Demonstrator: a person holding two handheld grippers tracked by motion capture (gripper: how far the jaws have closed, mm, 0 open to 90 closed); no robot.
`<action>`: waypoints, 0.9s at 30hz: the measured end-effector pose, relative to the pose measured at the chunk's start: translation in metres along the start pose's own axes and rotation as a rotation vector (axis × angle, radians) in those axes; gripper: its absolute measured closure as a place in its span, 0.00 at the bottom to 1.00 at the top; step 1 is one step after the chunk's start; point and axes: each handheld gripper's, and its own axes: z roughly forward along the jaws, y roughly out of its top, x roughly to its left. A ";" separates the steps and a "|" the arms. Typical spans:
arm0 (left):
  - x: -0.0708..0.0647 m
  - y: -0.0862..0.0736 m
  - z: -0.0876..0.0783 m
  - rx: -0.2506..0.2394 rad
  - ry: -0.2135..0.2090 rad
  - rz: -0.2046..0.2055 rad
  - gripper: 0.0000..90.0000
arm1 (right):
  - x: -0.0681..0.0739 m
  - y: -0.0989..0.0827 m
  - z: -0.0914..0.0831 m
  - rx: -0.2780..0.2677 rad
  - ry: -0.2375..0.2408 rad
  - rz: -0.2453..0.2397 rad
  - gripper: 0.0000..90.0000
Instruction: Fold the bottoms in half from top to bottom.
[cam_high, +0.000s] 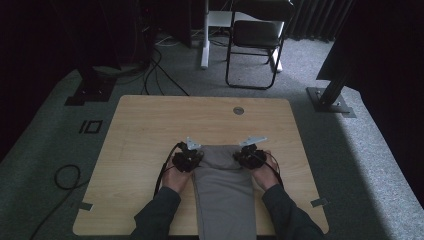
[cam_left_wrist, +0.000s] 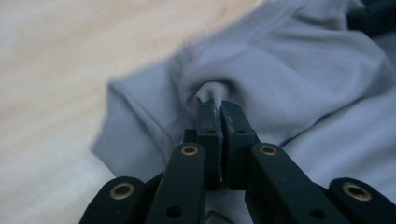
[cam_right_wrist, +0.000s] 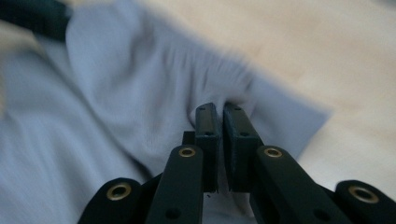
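Near the table's front edge lies a grey cloth, long axis running toward the person. Left gripper and right gripper each pinch a far corner, equally near.

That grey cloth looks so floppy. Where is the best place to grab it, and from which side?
By its two far corners, one gripper each, coming in from the cloth's outer sides. The grey cloth lies flat in a long strip, so its far edge gives free corners to pinch. That is how it is held: the left gripper and the right gripper are each shut on a small fold.
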 end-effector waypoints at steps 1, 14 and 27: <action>0.001 -0.002 0.004 0.005 0.003 -0.002 0.98 | 0.001 -0.006 0.008 0.023 0.004 0.006 0.95; 0.021 0.024 0.042 -0.011 0.072 -0.036 0.98 | -0.024 0.012 0.040 0.045 -0.059 0.083 0.94; 0.031 0.047 0.026 -0.092 0.052 -0.058 0.98 | -0.044 0.035 0.030 -0.017 -0.084 0.116 0.95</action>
